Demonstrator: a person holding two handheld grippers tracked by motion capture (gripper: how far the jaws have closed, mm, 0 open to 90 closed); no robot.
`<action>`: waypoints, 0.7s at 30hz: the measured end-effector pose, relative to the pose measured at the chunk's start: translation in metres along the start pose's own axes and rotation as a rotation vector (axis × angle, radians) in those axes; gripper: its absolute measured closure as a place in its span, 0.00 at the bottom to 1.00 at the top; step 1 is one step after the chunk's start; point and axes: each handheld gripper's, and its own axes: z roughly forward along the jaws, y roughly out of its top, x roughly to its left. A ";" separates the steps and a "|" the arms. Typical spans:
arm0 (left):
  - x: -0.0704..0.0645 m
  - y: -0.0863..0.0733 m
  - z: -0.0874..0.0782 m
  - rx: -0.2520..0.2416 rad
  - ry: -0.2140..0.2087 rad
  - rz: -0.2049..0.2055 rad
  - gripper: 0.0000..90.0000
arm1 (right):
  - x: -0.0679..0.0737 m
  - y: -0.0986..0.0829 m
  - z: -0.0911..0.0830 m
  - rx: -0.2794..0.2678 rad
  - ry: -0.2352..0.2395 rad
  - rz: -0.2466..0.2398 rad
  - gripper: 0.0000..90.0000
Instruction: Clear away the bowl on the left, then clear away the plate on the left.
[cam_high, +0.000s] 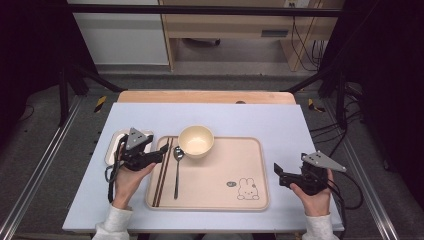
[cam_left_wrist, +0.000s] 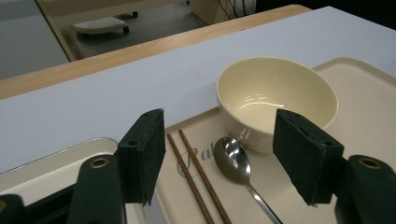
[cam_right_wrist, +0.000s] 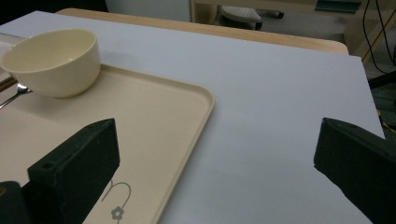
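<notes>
a pale lavender-white table (cam_high: 210, 117) carries everything, its wooden edge showing along the far side. on it lies a large beige tray (cam_high: 220, 172), printed with a small rabbit (cam_high: 247, 190) near its right front corner. just off the tray's left edge sits a smaller white dish (cam_high: 113, 145) with a metal rim, partly covered by the left gripper.

a cream bowl (cam_high: 195, 141) stands upright and empty at the tray's far edge, left of centre. a metal spoon (cam_high: 177, 170) lies on the tray in front of the bowl, its head close under the bowl's left side and its handle running toward the person. a pair of dark brown chopsticks (cam_high: 163, 171) lies side by side just left of the spoon, roughly parallel to it.

the left gripper (cam_left_wrist: 219, 158) is held over the tray's left edge, jaws spread wide with nothing between them; in its own view the chopsticks and spoon head show through the gap. the right gripper (cam_high: 278, 172) is held over bare table just right of the tray, jaws likewise spread wide and empty. each is held by a hand in a white sleeve (cam_high: 115, 220).
</notes>
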 end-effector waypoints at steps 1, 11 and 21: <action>0.001 -0.002 -0.003 -0.001 0.000 0.002 0.36 | 0.000 0.000 0.000 0.000 -0.001 -0.001 0.01; 0.020 -0.015 -0.014 0.020 0.058 -0.013 0.31 | 0.000 0.000 -0.001 0.000 0.001 0.001 0.01; 0.048 -0.015 -0.026 0.027 0.110 -0.026 0.29 | 0.000 0.000 -0.001 0.001 -0.003 -0.001 0.01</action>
